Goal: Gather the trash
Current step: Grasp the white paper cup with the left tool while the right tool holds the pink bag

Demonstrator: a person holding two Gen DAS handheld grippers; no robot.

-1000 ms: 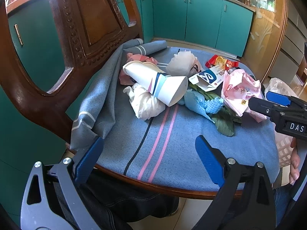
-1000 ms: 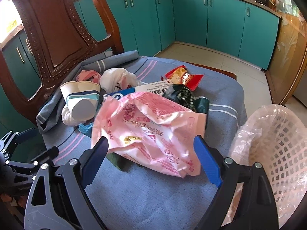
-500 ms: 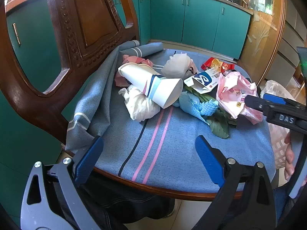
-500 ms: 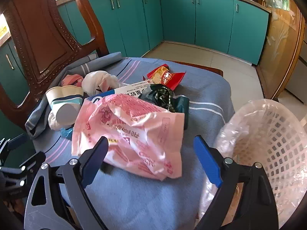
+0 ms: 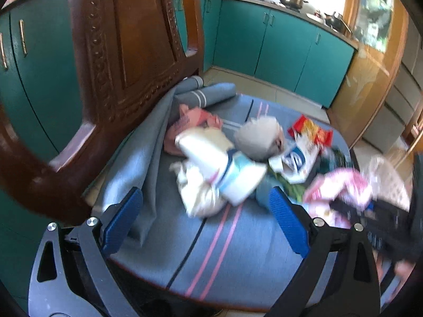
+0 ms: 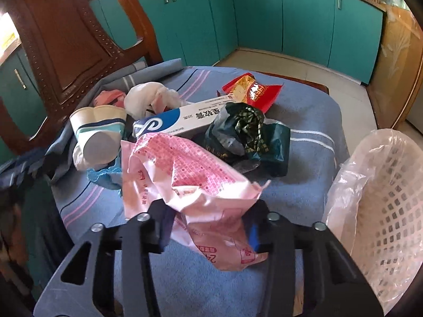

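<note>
Trash lies heaped on a blue cloth [image 6: 304,121] over a chair [image 6: 60,39] seat. Pink wrapper [image 6: 185,174] — nearest piece — has its near edge between the pads of the right gripper [image 6: 208,233], whose jaws are closing on it and already crumple it. Behind it: a white-and-blue box [image 6: 179,117], a dark green bag [image 6: 246,132], a red snack packet [image 6: 251,89], white crumpled plastic [image 6: 148,97]; to its left, a paper cup [image 6: 97,129] on its side. White basket [image 6: 391,211], lined with clear plastic, stands just beside the seat at right. Left gripper [image 5: 206,219] hangs spread wide over the seat's near edge — nothing between its pads.
</note>
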